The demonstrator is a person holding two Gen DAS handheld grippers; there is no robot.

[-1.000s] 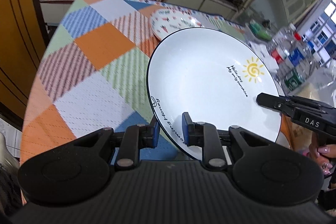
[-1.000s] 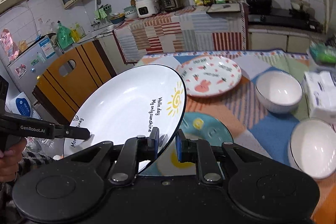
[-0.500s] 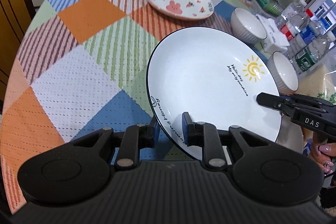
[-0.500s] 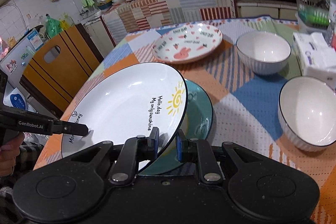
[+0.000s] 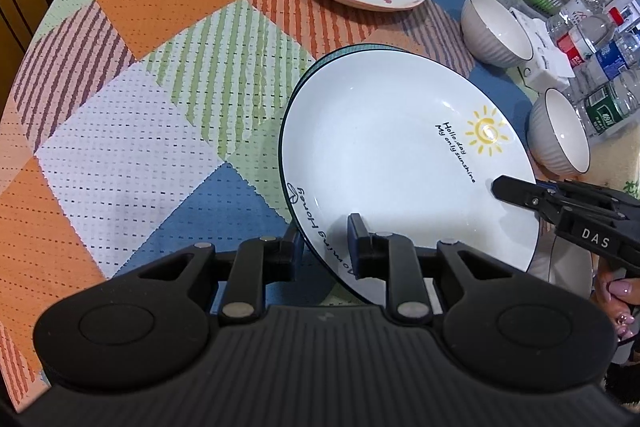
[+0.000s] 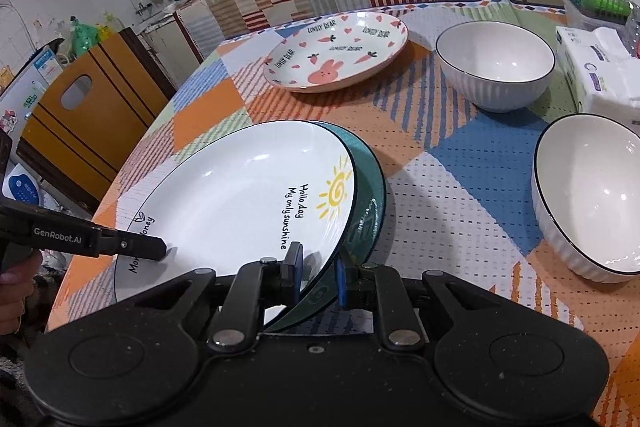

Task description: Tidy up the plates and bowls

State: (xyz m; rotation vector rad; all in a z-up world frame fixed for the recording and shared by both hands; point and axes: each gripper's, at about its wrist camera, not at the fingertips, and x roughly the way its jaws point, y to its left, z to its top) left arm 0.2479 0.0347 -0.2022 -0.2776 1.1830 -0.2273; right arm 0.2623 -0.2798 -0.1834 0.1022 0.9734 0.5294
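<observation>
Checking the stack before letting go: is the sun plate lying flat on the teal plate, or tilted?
Tilted. The sun plate slants above the teal plate, both claws gripping its rim.

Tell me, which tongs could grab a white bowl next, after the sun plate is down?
Probably the right tongs. The two white bowls sit on their side of the sun plate, while the left tongs grip its far edge.

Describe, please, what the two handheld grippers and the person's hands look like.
Both are matte black plastic. The left gripper and the right gripper each have a ribbed body, two round discs, silver pivot pins and blue-padded fingers. Seen side-on, the right one reads "DAS" in white, the left one "GenRobot.AI". No cables show. The right hand has pale pink painted nails.
</observation>
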